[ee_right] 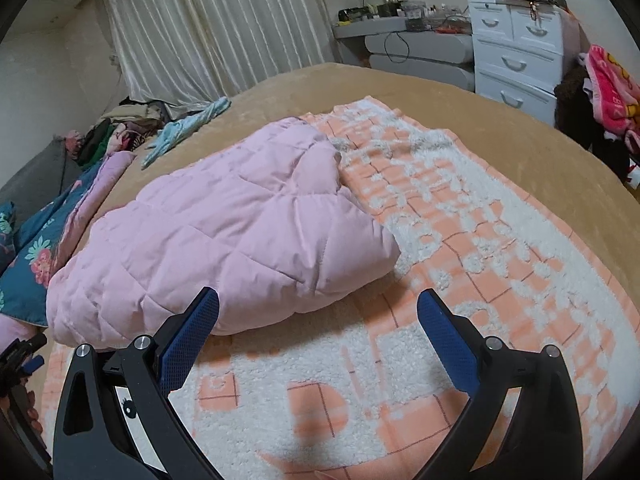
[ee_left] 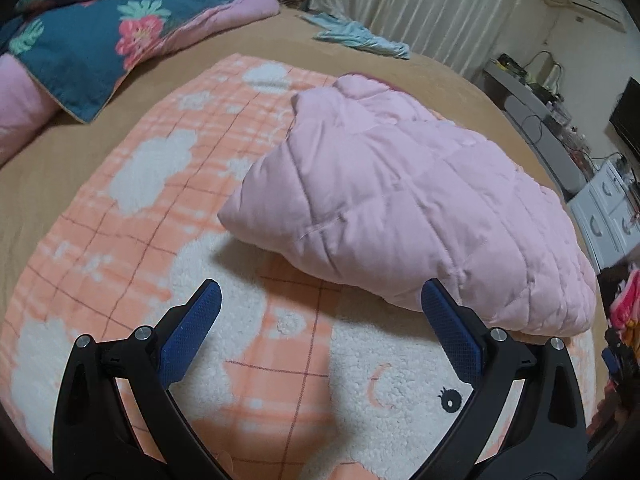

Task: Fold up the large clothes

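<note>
While both our tools hang empty above the bed, the pink quilted garment (ee_left: 408, 208) lies as a puffy bundle on the peach fleece blanket (ee_left: 132, 216). Our left gripper (ee_left: 320, 308) has its jaws spread wide, with the bundle at about one o'clock, just past the right finger. Our right gripper (ee_right: 318, 312) is equally wide apart, with the bundle (ee_right: 224, 232) at eleven o'clock. We judge the folding well along: edges are tucked under and the shape is compact, though lumpy. What seems left is flattening or one last fold.
</note>
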`<state>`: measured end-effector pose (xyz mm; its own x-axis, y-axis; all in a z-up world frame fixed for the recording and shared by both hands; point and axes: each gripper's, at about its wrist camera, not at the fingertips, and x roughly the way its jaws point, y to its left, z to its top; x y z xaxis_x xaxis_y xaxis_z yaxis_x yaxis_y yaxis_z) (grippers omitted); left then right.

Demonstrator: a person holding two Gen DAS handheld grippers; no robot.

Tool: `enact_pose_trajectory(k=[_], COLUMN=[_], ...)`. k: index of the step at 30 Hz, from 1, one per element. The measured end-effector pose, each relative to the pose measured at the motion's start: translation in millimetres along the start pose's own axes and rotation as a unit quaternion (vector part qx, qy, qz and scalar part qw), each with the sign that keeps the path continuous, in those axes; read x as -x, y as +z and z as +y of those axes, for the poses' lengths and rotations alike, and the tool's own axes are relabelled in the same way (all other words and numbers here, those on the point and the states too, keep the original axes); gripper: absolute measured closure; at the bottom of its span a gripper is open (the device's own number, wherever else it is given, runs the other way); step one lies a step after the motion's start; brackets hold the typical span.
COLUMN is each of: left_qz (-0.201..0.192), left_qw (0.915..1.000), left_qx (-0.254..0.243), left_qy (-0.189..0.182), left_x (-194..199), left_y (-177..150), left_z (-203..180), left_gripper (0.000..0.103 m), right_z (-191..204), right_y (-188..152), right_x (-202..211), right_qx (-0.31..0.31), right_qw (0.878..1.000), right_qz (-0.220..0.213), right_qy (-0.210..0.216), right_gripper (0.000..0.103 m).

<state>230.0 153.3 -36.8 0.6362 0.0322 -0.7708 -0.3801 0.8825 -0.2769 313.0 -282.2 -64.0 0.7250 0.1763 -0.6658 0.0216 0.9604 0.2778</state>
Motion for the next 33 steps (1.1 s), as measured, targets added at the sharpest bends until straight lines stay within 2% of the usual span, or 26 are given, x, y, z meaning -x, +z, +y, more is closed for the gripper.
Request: enact_pose_trajectory(k=[4, 8, 15, 23, 29, 33], left_qz=[0.016, 0.009, 0.016, 0.021, 0.009, 0.002], left_qw=[0.9995, 0.9991, 0.9956, 0.9949, 0.9938, 0.9895], left_qx=[0.023, 0.039, 0.083, 0.091, 0.099, 0.134], left_qy=[-0.018, -0.015, -0.042, -0.039, -0.049, -0.054], left_x=[-13, -24, -47, -70, -83, -84], left_y=[0, 7, 29, 38, 38, 27], left_z=[4, 5, 10, 5, 7, 13], left_gripper=[0.009, 0.009, 0.009, 0.009, 0.008, 0.008], right_z=[-5, -8, -6, 4, -1, -3], right_y=[0, 0, 7, 14, 11, 13], right_x=[-17, -37, -71, -101, -120, -129], right_qx=[-0.035, -0.067, -0.106, -0.11, -0.137, -0.141], right_qw=[0.999, 0.997, 0.992, 0.991, 0.986, 0.984], right_qz=[0.022, 0.043, 0.068, 0.075, 0.078, 0.076], right_qy=[0.004, 0.006, 0.024, 0.035, 0.059, 0.074], right_gripper=[0.004, 0.004, 0.004, 0.004, 0.004, 0.004])
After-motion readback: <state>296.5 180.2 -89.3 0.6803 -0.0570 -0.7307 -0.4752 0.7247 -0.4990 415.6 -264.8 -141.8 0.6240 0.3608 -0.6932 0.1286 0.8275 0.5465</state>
